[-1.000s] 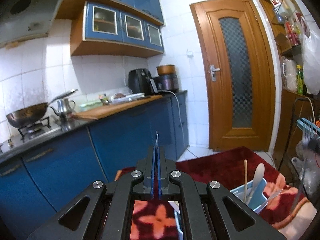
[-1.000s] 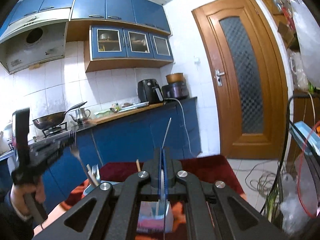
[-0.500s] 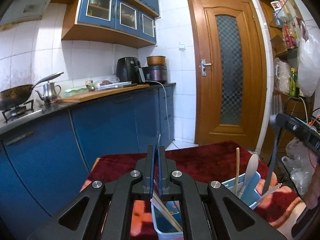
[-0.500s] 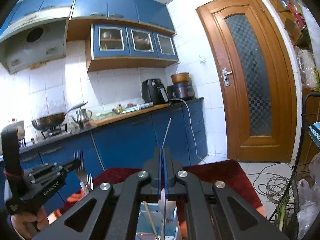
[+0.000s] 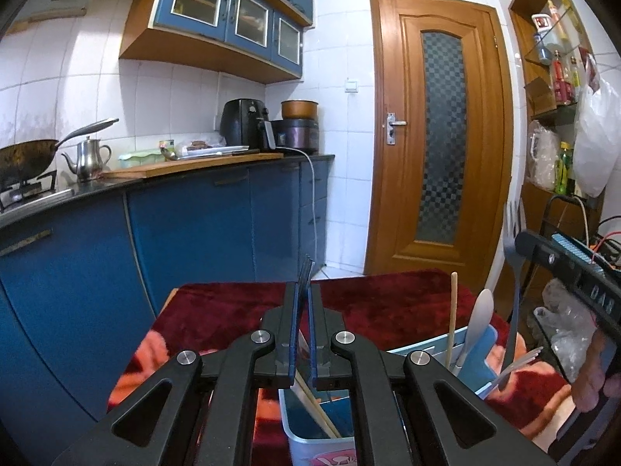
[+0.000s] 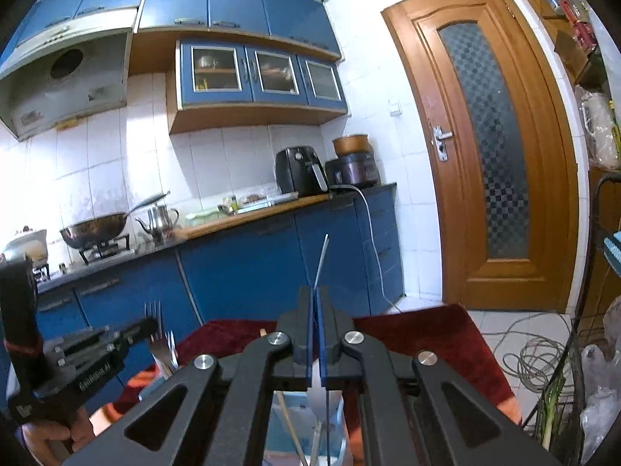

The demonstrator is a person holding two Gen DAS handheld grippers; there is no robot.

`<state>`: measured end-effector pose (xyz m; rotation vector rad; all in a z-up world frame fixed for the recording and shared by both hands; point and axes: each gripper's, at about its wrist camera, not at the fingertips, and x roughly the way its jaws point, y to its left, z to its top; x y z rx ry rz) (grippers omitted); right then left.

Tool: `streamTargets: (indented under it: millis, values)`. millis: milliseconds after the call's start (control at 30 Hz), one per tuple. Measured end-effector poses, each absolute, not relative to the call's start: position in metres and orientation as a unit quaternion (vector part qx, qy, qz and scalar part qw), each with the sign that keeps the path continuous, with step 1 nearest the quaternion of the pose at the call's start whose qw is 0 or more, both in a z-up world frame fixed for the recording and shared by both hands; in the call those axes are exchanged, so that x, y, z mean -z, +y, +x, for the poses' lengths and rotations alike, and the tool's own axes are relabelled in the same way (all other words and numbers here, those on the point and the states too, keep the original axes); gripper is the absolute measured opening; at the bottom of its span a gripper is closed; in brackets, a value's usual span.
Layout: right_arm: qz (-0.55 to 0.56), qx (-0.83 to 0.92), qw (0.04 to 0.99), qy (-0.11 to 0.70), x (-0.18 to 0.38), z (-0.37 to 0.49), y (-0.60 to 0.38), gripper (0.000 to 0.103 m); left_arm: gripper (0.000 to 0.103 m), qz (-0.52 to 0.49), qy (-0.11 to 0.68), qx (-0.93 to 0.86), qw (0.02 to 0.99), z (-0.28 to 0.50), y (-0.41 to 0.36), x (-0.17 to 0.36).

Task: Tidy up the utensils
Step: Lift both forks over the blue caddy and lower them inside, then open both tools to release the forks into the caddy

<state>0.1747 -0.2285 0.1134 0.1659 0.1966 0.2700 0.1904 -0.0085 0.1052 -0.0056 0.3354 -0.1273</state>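
A home kitchen: blue cabinets (image 6: 240,4) on white tiled walls, a wok (image 6: 93,229) on a gas burner (kettle (image 6: 159,219) beside it), an air fryer (image 6: 299,171), a wooden door (image 6: 489,163).

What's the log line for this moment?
left gripper: shut on left fork | right gripper: shut on right fork | bins: below both
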Motion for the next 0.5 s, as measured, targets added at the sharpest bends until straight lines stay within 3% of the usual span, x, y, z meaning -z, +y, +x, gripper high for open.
streamTargets:
  millis: [200, 500]
  values:
    - [0.072, -0.138, 0.983, 0.098, -0.113, 0.181, -0.218, 0.004, 0.004, -0.007, 0.167, 0.063, 0.984, 0.188, -0.008, -0.105]
    - [0.068, -0.148, 0.973, 0.163, -0.092, 0.185, -0.213, 0.008, 0.008, -0.02, 0.187, 0.083, 0.979, 0.186, -0.009, -0.102]
